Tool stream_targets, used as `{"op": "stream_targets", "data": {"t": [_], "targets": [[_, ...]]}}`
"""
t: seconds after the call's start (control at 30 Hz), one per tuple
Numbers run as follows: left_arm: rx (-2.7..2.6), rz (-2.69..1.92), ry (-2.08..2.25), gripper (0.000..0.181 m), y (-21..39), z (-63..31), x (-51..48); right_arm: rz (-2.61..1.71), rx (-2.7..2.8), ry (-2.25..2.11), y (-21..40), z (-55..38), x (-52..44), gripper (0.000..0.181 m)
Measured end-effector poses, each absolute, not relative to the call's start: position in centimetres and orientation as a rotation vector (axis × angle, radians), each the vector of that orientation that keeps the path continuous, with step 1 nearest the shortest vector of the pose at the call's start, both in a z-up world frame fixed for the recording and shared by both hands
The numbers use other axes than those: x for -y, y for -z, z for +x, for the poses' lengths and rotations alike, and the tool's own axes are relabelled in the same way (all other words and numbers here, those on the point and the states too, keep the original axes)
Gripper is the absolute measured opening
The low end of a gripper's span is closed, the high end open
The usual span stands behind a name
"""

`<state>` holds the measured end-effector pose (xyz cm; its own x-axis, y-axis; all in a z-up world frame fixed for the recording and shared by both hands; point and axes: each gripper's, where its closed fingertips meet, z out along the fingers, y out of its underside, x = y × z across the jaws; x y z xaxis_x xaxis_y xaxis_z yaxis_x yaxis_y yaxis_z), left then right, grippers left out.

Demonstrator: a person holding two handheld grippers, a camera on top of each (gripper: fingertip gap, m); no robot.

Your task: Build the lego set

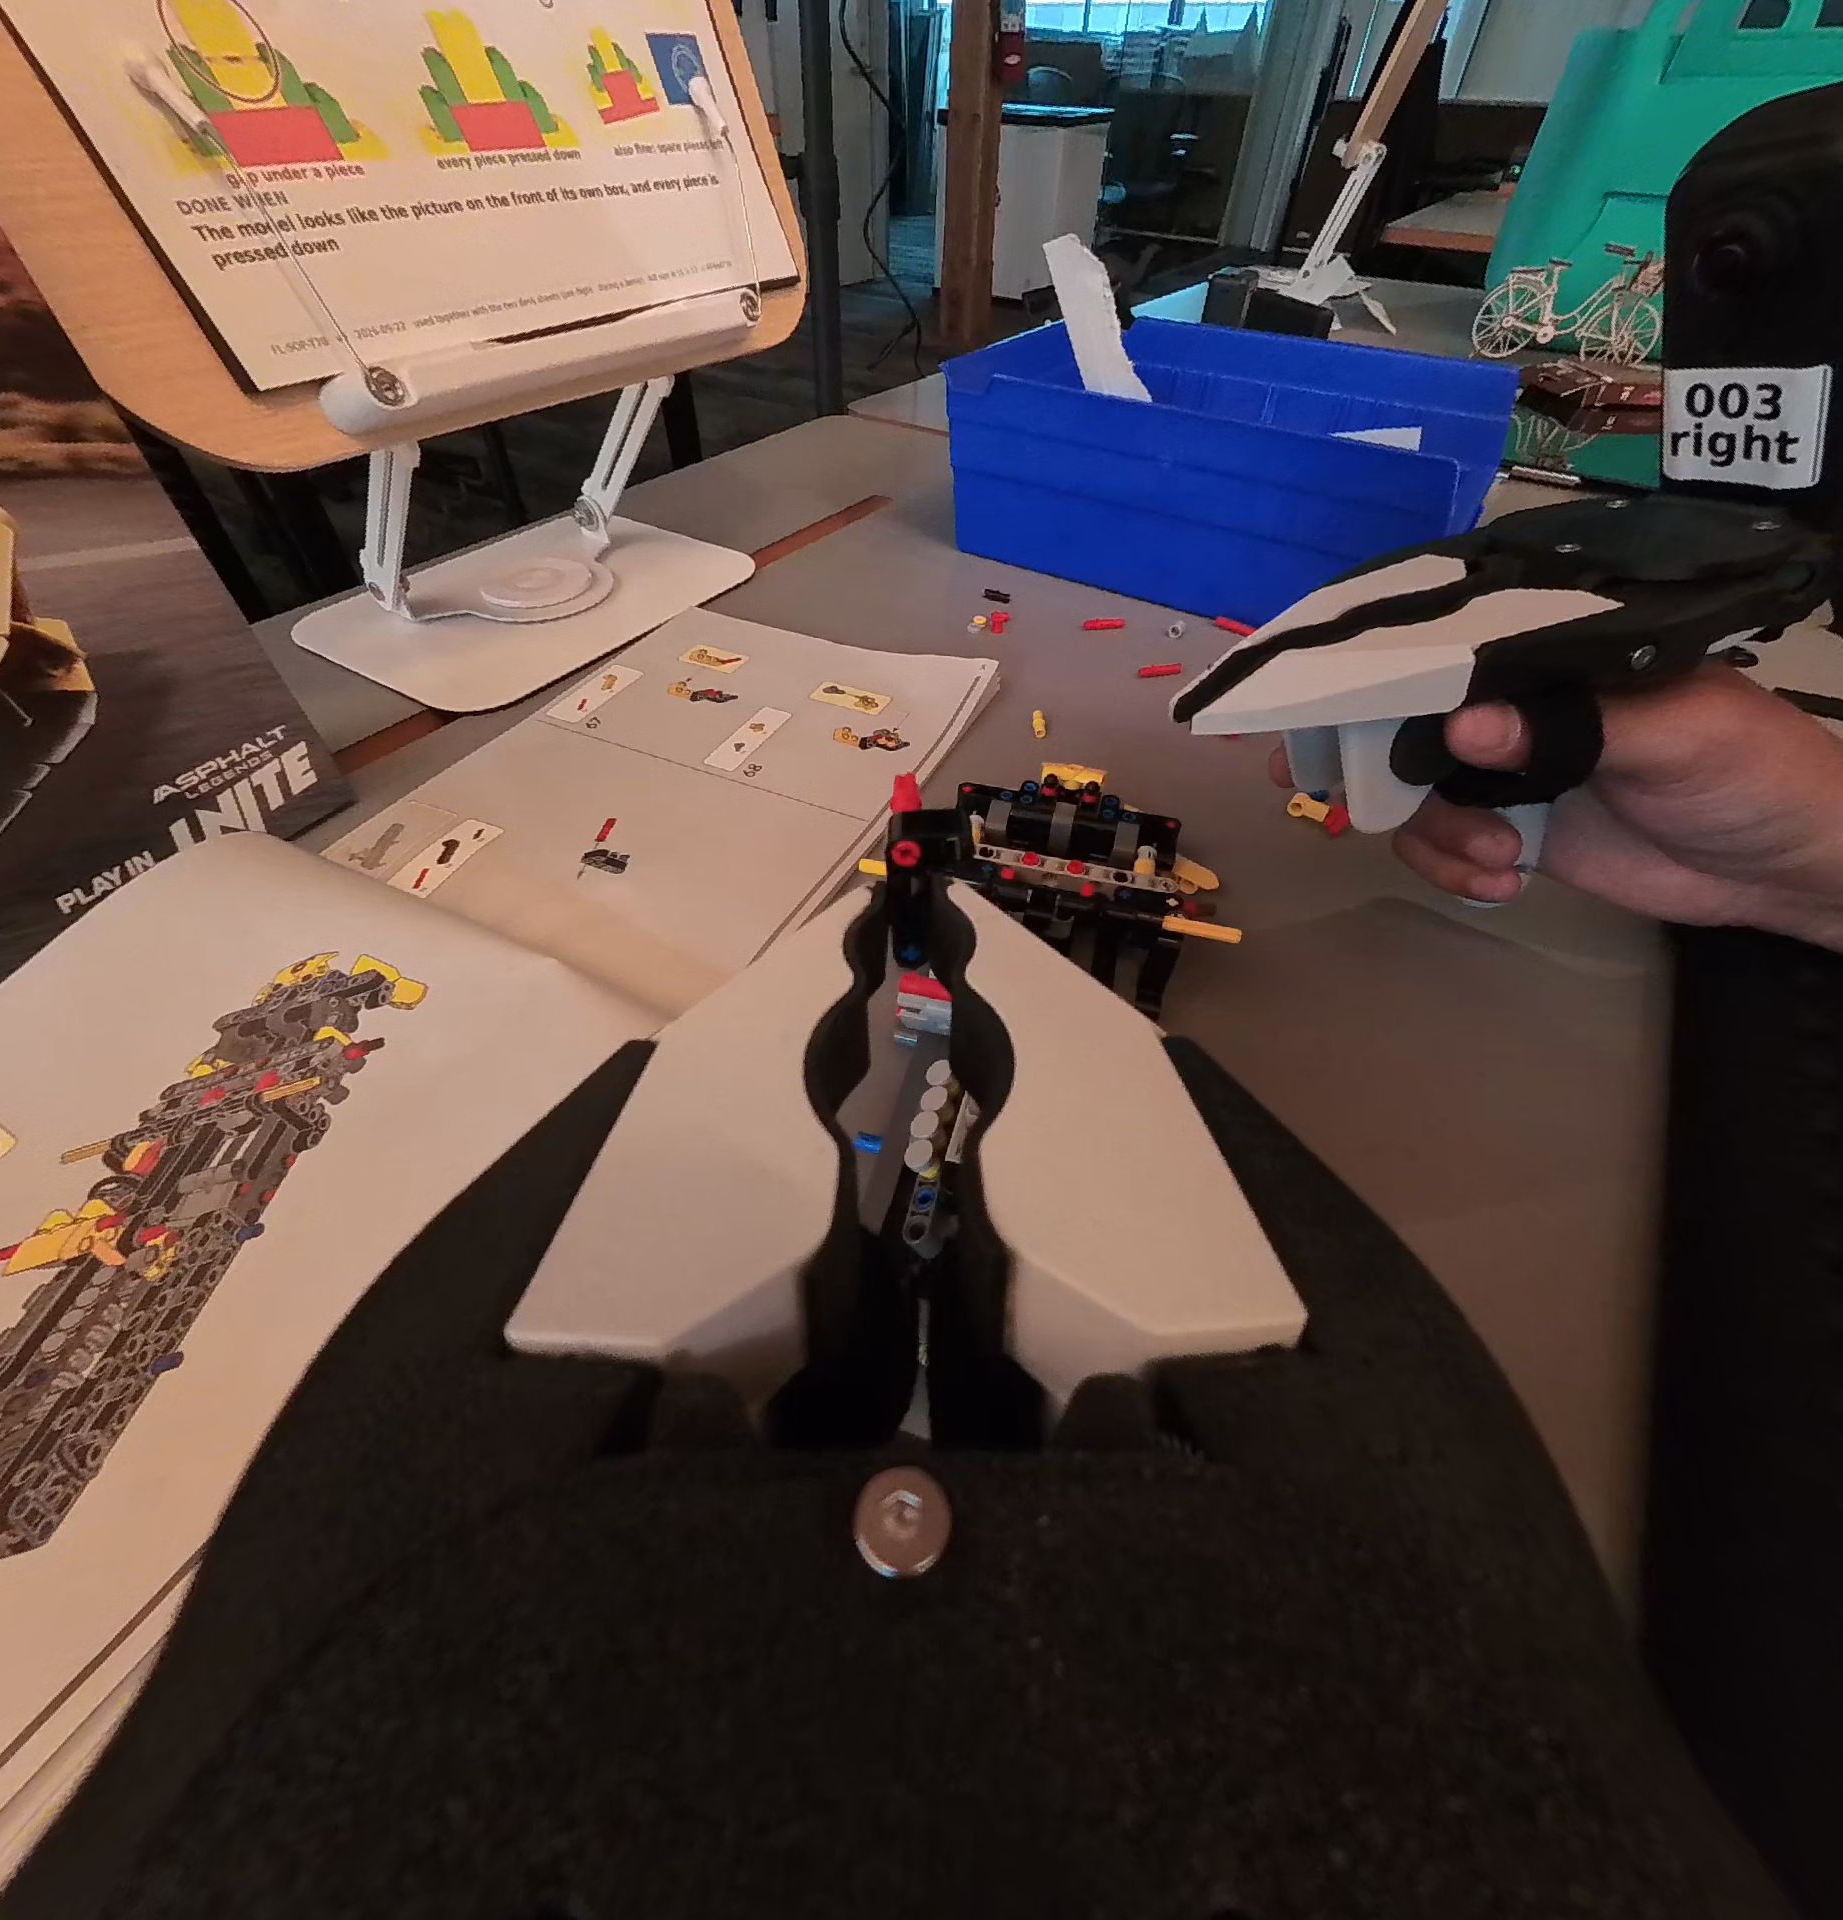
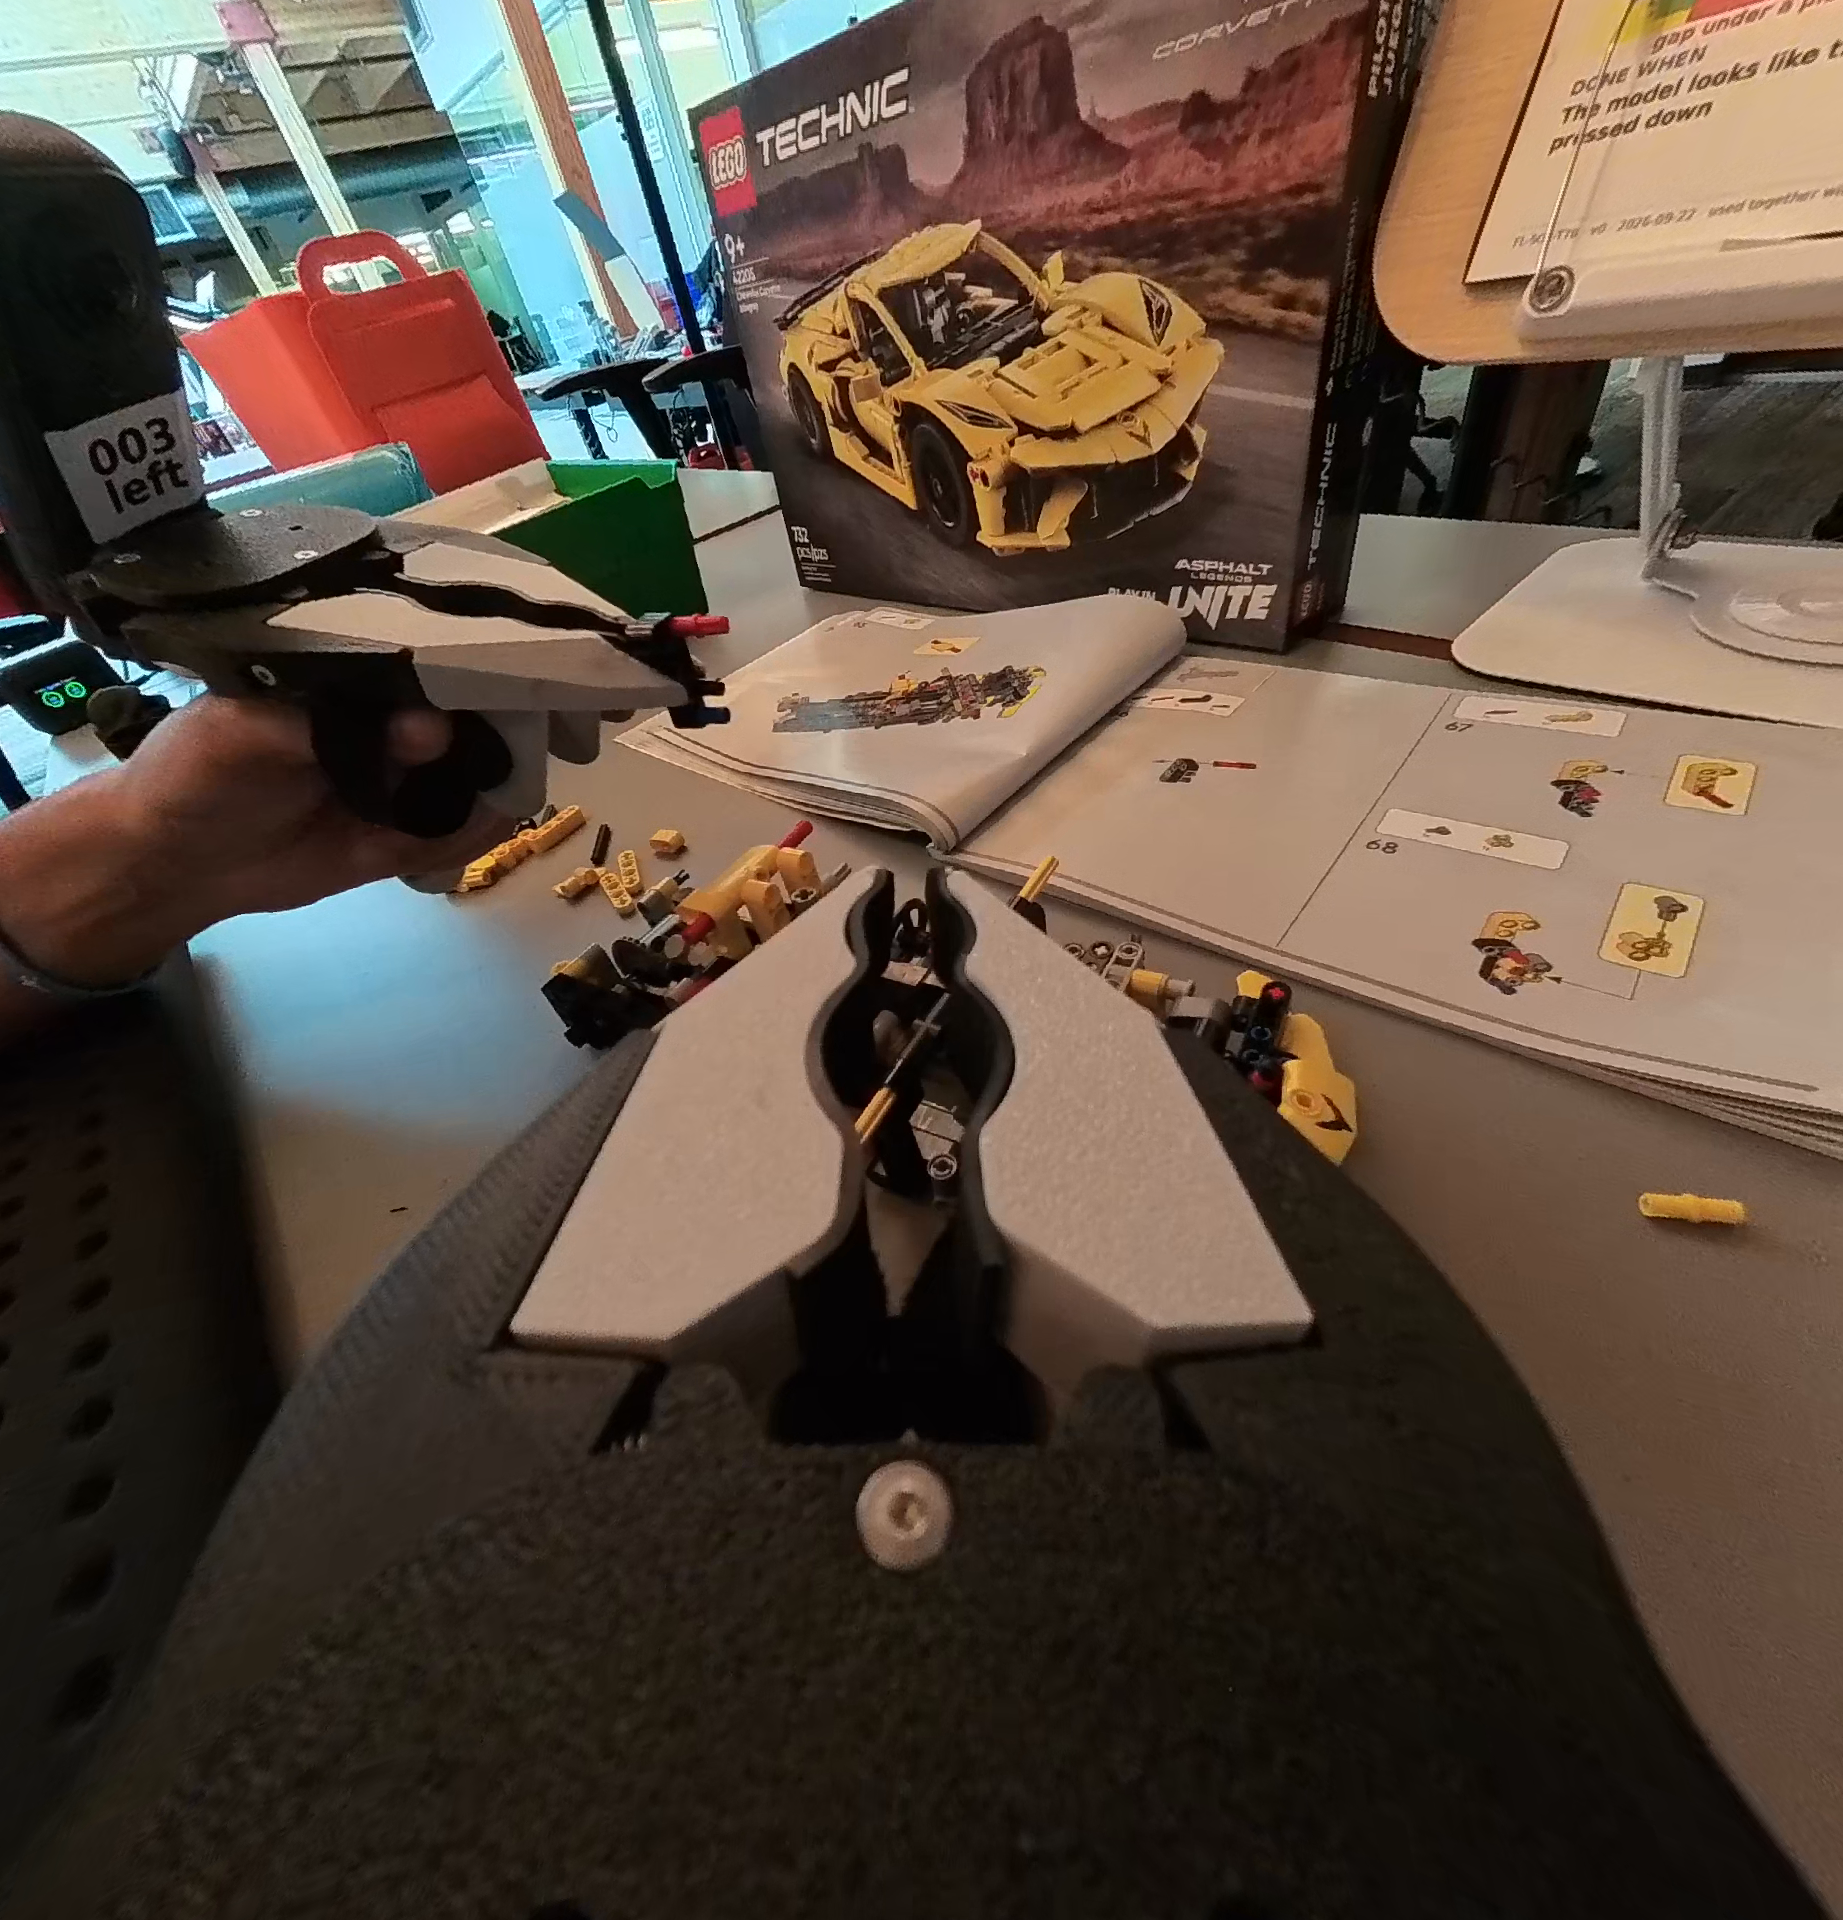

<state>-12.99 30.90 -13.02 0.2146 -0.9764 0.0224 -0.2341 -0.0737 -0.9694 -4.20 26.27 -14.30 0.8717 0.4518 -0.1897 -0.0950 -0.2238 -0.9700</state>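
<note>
Left gripper [image 1: 909, 896], held above the table [image 1: 1416, 1039], clamps a small black piece [image 1: 922, 844] carrying red pins at its tips. Right gripper [image 2: 904, 896] hangs over the part-built model [image 2: 709, 935], fingertips nearly together and nothing visibly gripped. The model rests on the table just beside the open manual [image 2: 1364, 831]. Loose yellow pieces [image 2: 605, 883] and red pins [image 1: 1104, 624] lie scattered nearby. Blue bin [image 1: 1208, 488] behind; box [image 2: 1052, 312] upright beyond the manual.

Open-plan office workshop: desks, storage bins [image 1: 1208, 468], instruction stand [image 1: 522, 582], glass partitions.
</note>
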Motion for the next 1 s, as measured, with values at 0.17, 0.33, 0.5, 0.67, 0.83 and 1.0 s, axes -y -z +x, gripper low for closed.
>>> {"op": "stream_targets", "data": {"t": [0.17, 0.33, 0.5, 0.67, 0.83, 1.0], "targets": [[-1.212, -1.476, 1.066, 0.007, 12.3, -12.7, -29.5, -1.732, 0.275, -0.512, 14.4, -4.1, -26.3, 0.005], [-1.340, -1.401, 1.222, 0.007, 12.1, -11.8, -25.8, -1.731, 0.263, -0.510, 14.4, -3.8, -26.4, 0.005], [-1.816, -1.407, 1.318, 0.008, 16.5, -12.3, -18.6, -1.728, 0.257, -0.502, 14.3, -3.6, -26.4, 0.004], [-1.979, -1.450, 1.031, 0.008, 20.8, -12.3, -18.6, -1.730, 0.270, -0.487, 14.3, -3.8, -26.3, 0.004], [-2.047, -1.441, 0.922, 0.007, 21.7, -12.8, -18.5, -1.734, 0.279, -0.477, 14.4, -3.9, -26.3, 0.004], [-2.101, -1.505, 0.759, 0.007, 23.1, -13.8, -19.7, -1.737, 0.282, -0.481, 14.4, -4.0, -26.3, 0.004]]}}
